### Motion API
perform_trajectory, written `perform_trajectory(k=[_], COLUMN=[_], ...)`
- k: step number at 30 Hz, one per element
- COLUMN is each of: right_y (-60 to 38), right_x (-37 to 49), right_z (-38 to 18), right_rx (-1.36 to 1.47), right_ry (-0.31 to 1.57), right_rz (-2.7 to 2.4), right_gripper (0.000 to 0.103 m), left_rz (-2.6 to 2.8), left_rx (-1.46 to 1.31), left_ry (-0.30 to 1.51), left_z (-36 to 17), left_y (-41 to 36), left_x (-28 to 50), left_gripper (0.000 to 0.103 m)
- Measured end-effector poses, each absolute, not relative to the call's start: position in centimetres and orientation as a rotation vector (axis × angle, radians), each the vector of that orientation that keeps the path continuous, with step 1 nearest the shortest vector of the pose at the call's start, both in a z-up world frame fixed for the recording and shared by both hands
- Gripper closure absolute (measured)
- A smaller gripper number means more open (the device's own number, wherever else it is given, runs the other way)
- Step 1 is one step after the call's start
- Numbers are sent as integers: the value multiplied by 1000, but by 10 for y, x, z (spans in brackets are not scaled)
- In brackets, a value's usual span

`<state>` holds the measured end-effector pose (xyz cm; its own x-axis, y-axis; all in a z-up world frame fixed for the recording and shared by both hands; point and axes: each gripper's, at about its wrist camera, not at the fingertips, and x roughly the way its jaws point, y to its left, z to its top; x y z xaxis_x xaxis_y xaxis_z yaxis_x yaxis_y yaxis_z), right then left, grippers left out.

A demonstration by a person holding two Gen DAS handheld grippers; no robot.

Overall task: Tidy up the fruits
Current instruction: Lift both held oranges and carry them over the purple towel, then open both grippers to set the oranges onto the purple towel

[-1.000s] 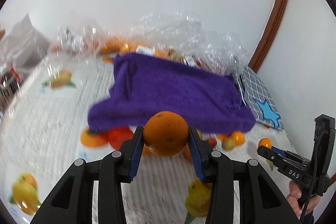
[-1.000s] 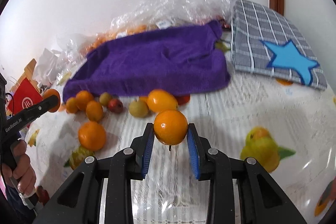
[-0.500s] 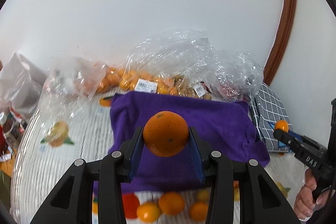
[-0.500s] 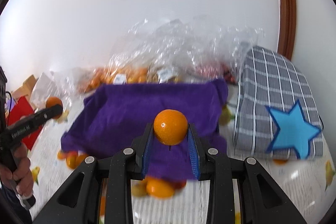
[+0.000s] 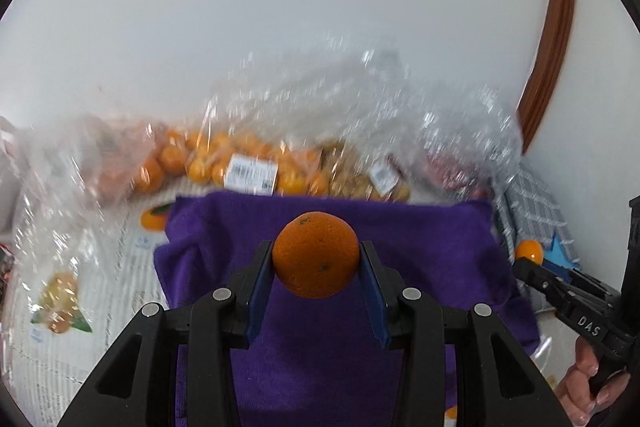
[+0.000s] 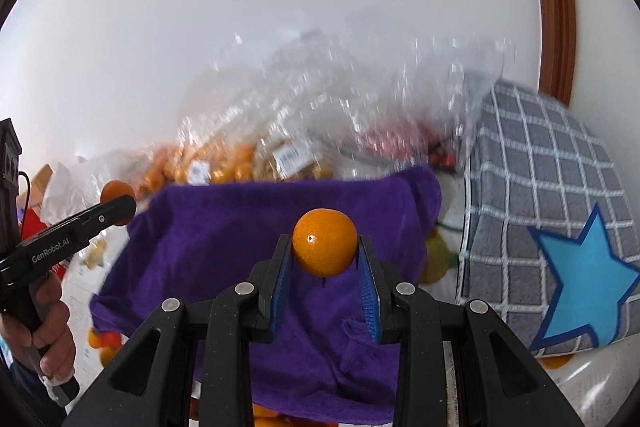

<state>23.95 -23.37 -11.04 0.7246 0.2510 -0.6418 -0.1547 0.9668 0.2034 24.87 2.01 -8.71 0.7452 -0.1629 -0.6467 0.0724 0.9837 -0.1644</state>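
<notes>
Clamped between the blue pads of the left tool (image 5: 316, 269), a large orange (image 5: 316, 254) is held above the purple towel (image 5: 420, 247). A smaller orange (image 6: 324, 242) is gripped likewise by the right tool (image 6: 325, 277) over the same towel. Clear fruit bags (image 5: 288, 151) are piled at the far edge; a grey checked cloth (image 6: 552, 227) lies right.

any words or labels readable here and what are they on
"DAS": on the side of the right gripper, seen from the left wrist.
"GenRobot.AI": on the side of the left gripper, seen from the right wrist.
White labels on the fruit bags: too blurred to read.
</notes>
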Motion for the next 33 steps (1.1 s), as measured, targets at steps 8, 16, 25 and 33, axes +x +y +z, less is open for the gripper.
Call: perform_trajectory(k=[8, 16, 25, 33], right_y=[-226, -223, -221, -219], right_x=[253, 264, 262, 264], right_z=[-146, -166, -166, -163], right_rx=[118, 113, 108, 101], right_ry=[812, 865, 857, 864], right_rz=[248, 240, 245, 235], right_gripper=[71, 71, 70, 48], left_rz=[-126, -133, -115, -108], left_rx=[-123, -157, -116, -95], left_ry=[788, 850, 939, 946], left_z=[-118, -128, -139, -141], left_y=[20, 28, 23, 21], left_x=[262, 270, 275, 274], left_gripper=[63, 63, 63, 63])
